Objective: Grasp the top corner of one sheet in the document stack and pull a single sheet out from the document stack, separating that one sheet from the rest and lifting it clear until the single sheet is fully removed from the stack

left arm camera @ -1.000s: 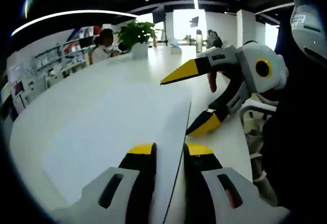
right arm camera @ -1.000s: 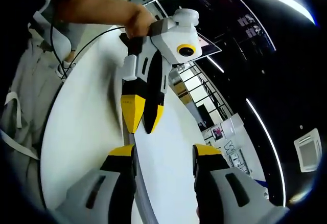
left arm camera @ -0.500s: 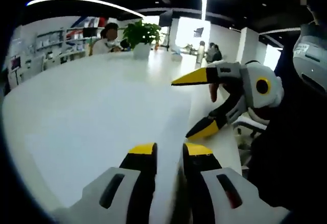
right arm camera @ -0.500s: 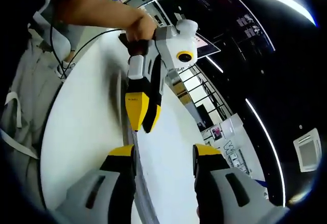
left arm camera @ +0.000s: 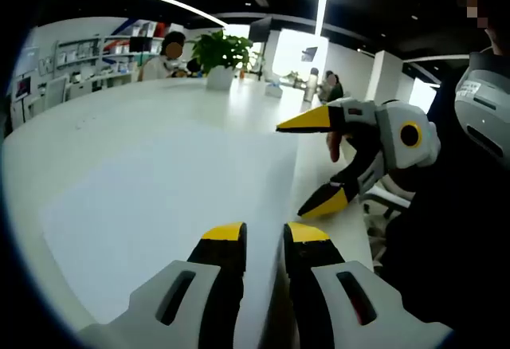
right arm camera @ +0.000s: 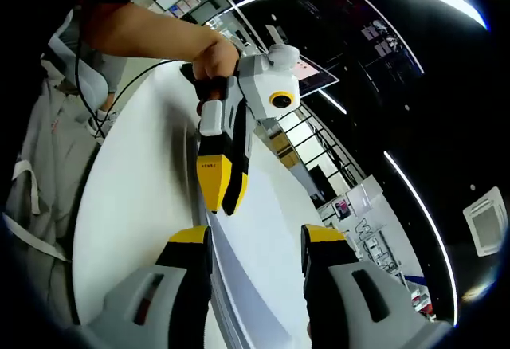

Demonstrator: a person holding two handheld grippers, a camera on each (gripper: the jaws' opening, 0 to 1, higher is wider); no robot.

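Note:
A white sheet (left arm camera: 159, 205) spreads out ahead of my left gripper (left arm camera: 264, 233), and its right edge runs down between the two nearly closed jaws. The left gripper is shut on that edge. The right gripper view has the same left gripper (right arm camera: 223, 198) pointing down, pinching the sheet (right arm camera: 263, 229) at its edge, with a person's hand (right arm camera: 211, 54) on its handle. My right gripper (right arm camera: 256, 237) stands open just below, one jaw on each side of the sheet's edge, not touching. From the left gripper view the right gripper (left arm camera: 315, 162) is open beside the sheet's right edge. I cannot tell a stack apart from the sheet.
The long white table (left arm camera: 239, 102) runs away to a potted plant (left arm camera: 219, 54), a bottle (left arm camera: 311, 86) and a seated person (left arm camera: 163, 58). Shelves line the far left wall. A chair (left arm camera: 382, 198) and the operator's dark clothes (left arm camera: 454, 245) stand to the right.
The left gripper has stayed shut on the sheet's edge and, in the right gripper view, has come down closer to the open right jaws. Both views have shifted slightly.

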